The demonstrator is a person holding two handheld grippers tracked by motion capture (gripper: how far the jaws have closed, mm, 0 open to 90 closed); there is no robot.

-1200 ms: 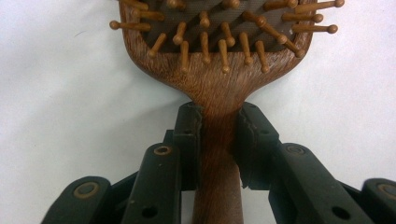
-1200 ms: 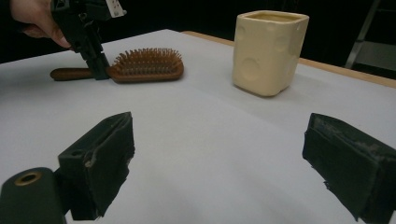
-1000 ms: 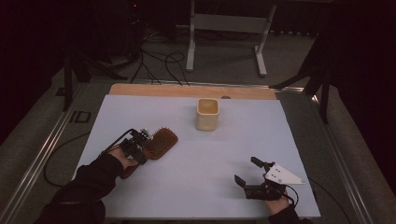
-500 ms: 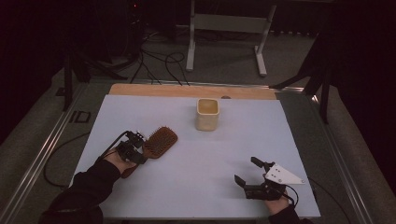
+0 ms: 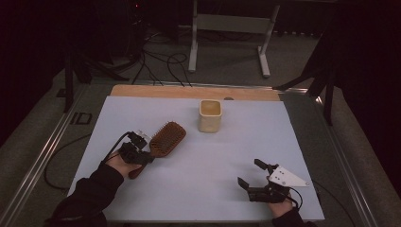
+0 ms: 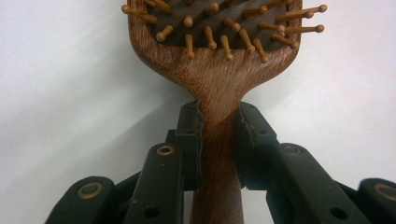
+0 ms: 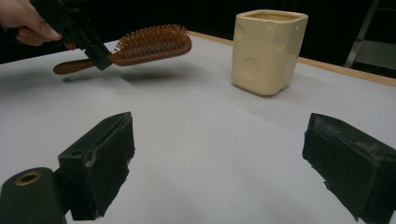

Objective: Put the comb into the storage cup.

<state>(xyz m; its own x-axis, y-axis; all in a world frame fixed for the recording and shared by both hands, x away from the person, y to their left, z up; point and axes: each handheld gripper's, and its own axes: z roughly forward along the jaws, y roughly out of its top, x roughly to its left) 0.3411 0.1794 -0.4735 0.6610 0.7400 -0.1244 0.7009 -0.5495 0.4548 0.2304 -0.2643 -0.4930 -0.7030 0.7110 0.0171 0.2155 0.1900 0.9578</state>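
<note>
Dark flooring with loose cables and a grey metal stand surrounds the worktop (image 5: 189, 194), which carries a white sheet with a wooden strip along its far edge.

Landmark: the cream cup (image 5: 210, 115). It stands upright on the sheet near the far edge, roughly central. In the right gripper view its walls show shallow round dimples.

Wooden hairbrush (image 5: 164, 140): positioned on the person's left of the cup and slightly nearer to the person, well apart from it. Bristle side faces up. In the right gripper view the brush is clear of the sheet, with its shadow below it.

Left claw (image 5: 142, 152): located at the handle end of the hairbrush, farther from the cup than the brush head. It is clenched on the handle just below the head; in the left gripper view both jaws press against the neck from either side.

Right claw (image 5: 249, 174): located nearer the person than the cup and to its right, well apart from it. It is released; its jaws stand wide apart, pointing toward the cup, and grip nothing.
</note>
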